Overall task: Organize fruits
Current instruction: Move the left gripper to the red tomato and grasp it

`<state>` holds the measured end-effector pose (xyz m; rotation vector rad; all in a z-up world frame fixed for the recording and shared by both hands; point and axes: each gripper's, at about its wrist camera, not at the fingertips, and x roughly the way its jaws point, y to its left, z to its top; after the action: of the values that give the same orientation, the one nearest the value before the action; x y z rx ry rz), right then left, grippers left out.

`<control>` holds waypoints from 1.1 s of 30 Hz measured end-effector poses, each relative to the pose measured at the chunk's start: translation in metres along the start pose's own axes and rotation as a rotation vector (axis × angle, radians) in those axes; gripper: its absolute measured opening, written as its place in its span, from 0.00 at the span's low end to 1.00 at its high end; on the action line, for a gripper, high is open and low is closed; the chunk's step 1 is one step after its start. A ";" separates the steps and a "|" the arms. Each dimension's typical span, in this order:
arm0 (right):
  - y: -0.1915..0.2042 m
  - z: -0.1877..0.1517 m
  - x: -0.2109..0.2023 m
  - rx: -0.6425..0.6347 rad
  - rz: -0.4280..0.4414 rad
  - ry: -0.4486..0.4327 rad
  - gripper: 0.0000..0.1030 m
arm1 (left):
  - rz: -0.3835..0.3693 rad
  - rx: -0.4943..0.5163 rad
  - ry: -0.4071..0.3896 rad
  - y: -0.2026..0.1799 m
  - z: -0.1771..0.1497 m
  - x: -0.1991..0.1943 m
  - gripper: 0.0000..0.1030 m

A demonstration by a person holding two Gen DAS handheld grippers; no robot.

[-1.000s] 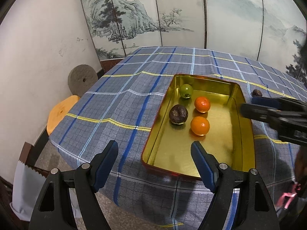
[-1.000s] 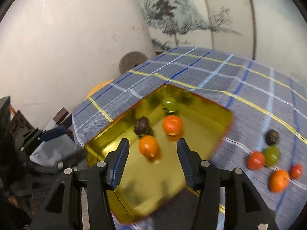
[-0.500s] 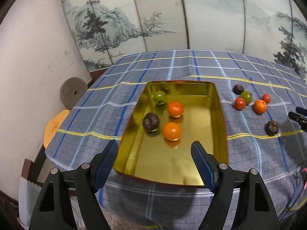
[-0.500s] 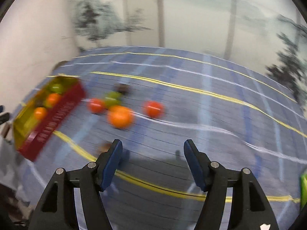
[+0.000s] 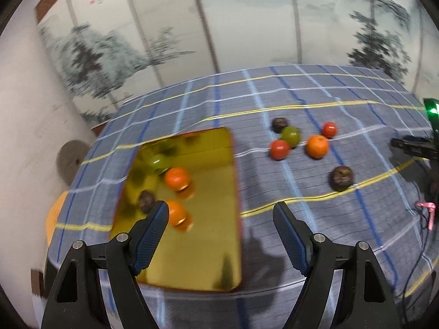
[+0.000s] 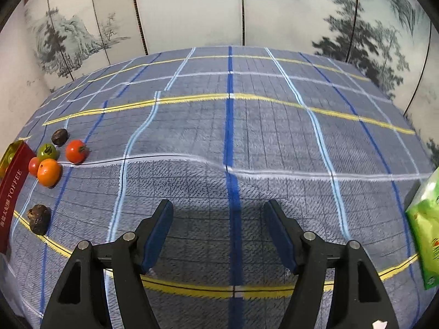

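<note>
Your right gripper [image 6: 218, 230], jaws opening on nothing, faces bare tabletop [image 6: 247, 137] with loose fruits [image 6: 48, 172] at nine o'clock, while your left gripper [image 5: 219, 233] hangs spread and empty by the tin [image 5: 208, 249] to receive them.

The tabletop [image 6: 247, 137], covered in a blue plaid cloth, carries a gold tin [image 5: 208, 246] with red sides, six loose fruits [image 5: 317, 145] clustered just beside it, and a green packet [image 6: 425, 224] at the far right edge, perhaps a snack bag.

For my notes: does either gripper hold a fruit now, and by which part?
Nothing is held. The left gripper is open and empty; the right gripper, jaws opening, has only cloth beneath.
</note>
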<state>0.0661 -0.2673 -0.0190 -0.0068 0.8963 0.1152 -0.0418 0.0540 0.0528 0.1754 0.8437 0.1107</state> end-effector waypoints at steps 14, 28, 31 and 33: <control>-0.004 0.001 0.002 0.031 0.075 -0.016 0.77 | -0.196 0.272 0.073 -0.057 0.063 0.081 0.75; -0.006 0.001 0.002 0.035 0.089 -0.014 0.83 | -0.312 0.340 0.297 -0.061 0.090 0.175 0.50; -0.005 0.001 0.002 0.029 0.087 -0.010 0.84 | -0.372 0.304 0.323 -0.058 0.090 0.177 0.34; -0.005 0.002 0.003 0.028 0.087 -0.009 0.85 | -0.352 0.277 0.330 -0.057 0.086 0.173 0.34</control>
<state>0.0696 -0.2717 -0.0202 0.0586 0.8894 0.1837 0.1388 0.0172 -0.0289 0.2702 1.2056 -0.3168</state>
